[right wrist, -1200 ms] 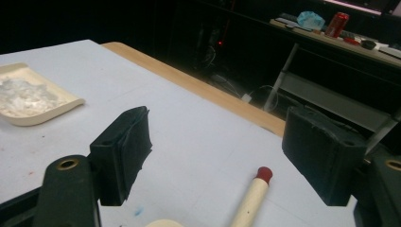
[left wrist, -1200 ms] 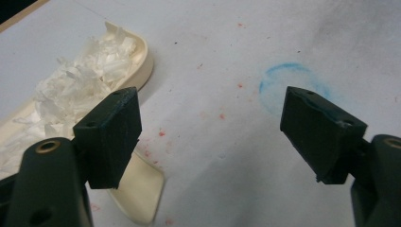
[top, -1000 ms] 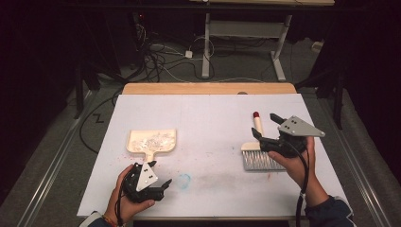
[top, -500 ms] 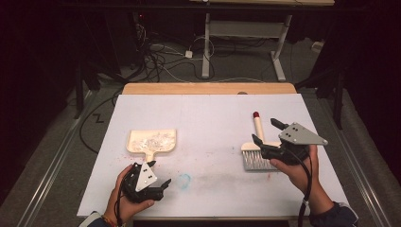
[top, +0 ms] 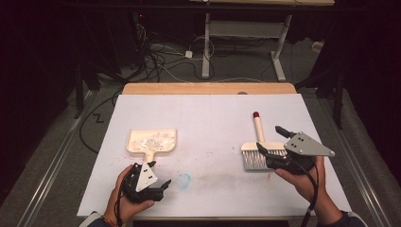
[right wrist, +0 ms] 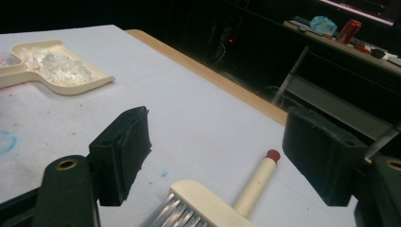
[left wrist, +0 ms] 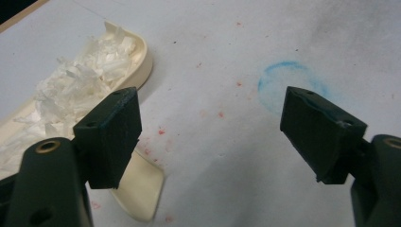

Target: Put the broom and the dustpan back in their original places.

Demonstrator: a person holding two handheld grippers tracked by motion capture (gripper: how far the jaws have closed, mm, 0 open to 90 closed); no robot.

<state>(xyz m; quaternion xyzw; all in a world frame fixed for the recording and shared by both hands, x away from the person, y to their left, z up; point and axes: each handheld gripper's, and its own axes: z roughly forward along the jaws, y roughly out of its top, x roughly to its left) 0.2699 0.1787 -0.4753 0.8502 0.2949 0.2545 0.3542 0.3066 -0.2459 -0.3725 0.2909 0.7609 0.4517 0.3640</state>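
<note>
A cream dustpan [top: 151,141] holding white paper shreds [left wrist: 71,92] lies left of centre on the white table [top: 208,118]. Its handle [left wrist: 142,189] points toward my left gripper [top: 160,182], which stands open just behind it with nothing between the jaws [left wrist: 210,137]. A cream hand brush [top: 257,150] with a red-tipped handle [right wrist: 257,182] lies flat at the right, bristles toward the person. My right gripper [top: 273,139] hovers open above the brush head [right wrist: 208,205], jaws astride it without touching [right wrist: 217,161]. The dustpan [right wrist: 56,71] sits farther off in the right gripper view.
A faint blue ring [top: 183,179] is drawn on the table right of my left gripper, with red specks scattered around it [left wrist: 161,132]. A wooden strip [top: 208,88] edges the far side. Beyond it are cables and desk legs [top: 205,42] on the floor.
My right gripper has drifted slightly right and back toward the person, still open above the brush. The brush, the dustpan and my left gripper have stayed put.
</note>
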